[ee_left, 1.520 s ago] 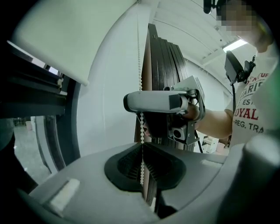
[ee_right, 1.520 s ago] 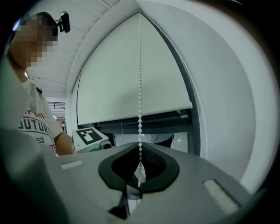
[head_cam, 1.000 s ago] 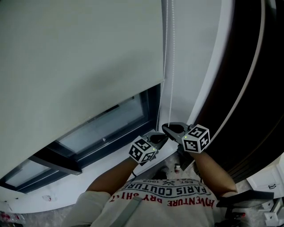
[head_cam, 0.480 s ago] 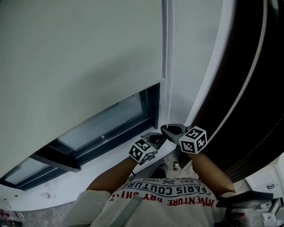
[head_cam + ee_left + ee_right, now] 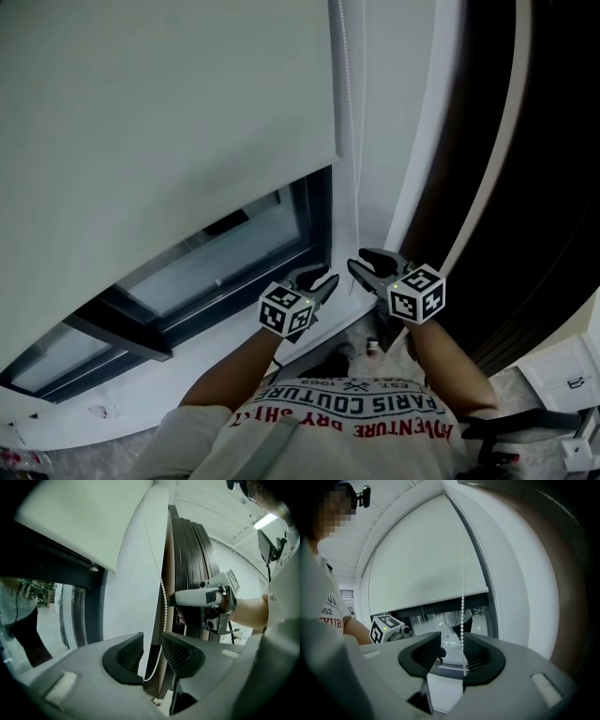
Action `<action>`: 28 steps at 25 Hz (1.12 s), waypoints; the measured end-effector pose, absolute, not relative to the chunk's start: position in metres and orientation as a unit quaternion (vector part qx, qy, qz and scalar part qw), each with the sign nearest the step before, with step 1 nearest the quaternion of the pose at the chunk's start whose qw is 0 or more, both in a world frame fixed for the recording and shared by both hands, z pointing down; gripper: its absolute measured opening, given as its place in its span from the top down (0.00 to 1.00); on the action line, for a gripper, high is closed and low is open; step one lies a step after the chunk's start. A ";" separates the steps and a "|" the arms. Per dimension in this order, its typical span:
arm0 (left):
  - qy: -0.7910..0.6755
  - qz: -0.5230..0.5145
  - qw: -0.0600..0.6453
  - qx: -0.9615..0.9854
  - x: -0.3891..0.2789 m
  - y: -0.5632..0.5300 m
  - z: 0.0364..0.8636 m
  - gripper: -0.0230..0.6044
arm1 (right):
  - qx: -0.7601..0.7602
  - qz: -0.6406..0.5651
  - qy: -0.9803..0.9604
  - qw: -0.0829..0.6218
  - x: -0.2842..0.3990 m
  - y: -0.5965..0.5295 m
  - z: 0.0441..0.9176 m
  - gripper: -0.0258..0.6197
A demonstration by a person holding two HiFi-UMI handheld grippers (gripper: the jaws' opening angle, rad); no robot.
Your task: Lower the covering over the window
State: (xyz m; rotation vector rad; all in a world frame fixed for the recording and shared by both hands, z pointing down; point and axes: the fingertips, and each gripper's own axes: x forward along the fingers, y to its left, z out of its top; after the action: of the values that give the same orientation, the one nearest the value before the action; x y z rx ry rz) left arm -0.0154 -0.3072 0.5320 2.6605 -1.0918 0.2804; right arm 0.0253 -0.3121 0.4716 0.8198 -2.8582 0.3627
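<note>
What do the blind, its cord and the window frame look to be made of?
Blind: probably woven fabric, matte pale grey; flat, no sheen, hangs as one sheet.
Cord: a chain of small white beads, likely plastic, though metal can't be excluded.
Window frame: dark, smooth, probably painted metal or plastic; unclear which.

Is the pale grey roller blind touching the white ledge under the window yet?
Apart. The head view shows the pale grey roller blind ending above the white ledge, with window glass and dark frame exposed between them.
</note>
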 end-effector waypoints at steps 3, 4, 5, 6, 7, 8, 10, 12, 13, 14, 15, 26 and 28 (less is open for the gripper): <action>-0.375 0.060 0.140 0.915 -0.024 -0.290 0.511 0.77 | 0.294 0.124 -0.946 0.062 0.036 -0.301 0.470 0.73; -0.371 0.049 0.144 0.916 -0.024 -0.283 0.504 0.77 | 0.298 0.126 -0.944 0.061 0.038 -0.296 0.471 0.73; -0.366 0.040 0.147 0.918 -0.023 -0.276 0.497 0.77 | 0.300 0.129 -0.943 0.061 0.039 -0.290 0.472 0.72; -0.358 0.033 0.148 0.921 -0.021 -0.267 0.491 0.77 | 0.299 0.132 -0.943 0.062 0.039 -0.284 0.473 0.72; -0.348 0.029 0.148 0.925 -0.018 -0.259 0.484 0.77 | 0.295 0.138 -0.943 0.064 0.038 -0.275 0.474 0.72; -0.338 0.026 0.148 0.929 -0.015 -0.250 0.479 0.79 | 0.288 0.149 -0.943 0.067 0.036 -0.266 0.475 0.73; -0.323 0.027 0.148 0.934 -0.010 -0.234 0.471 0.86 | 0.272 0.175 -0.944 0.070 0.033 -0.244 0.478 0.79; -0.315 0.028 0.152 0.936 -0.009 -0.220 0.466 0.96 | 0.257 0.181 -0.947 0.062 0.031 -0.223 0.472 0.95; -0.308 0.025 0.156 0.938 -0.008 -0.213 0.463 0.97 | 0.251 0.179 -0.950 0.055 0.030 -0.215 0.468 0.96; -0.299 0.020 0.162 0.940 -0.007 -0.206 0.459 0.97 | 0.246 0.177 -0.952 0.048 0.028 -0.207 0.465 0.96; -0.290 0.017 0.167 0.942 -0.005 -0.197 0.456 0.97 | 0.243 0.177 -0.953 0.043 0.027 -0.199 0.463 0.96; -0.270 0.032 0.117 0.955 -0.035 -0.044 0.426 0.96 | 0.249 0.176 -0.952 0.032 -0.015 -0.052 0.453 0.96; -0.271 0.028 0.117 0.955 -0.046 -0.016 0.423 0.96 | 0.250 0.185 -0.950 0.022 -0.024 -0.023 0.447 0.96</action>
State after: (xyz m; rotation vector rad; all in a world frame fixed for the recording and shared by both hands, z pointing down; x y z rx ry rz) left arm -0.0463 -0.0161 0.4230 2.7960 -0.7942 0.0831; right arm -0.0243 -0.0226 0.4469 0.7743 -2.9437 0.5729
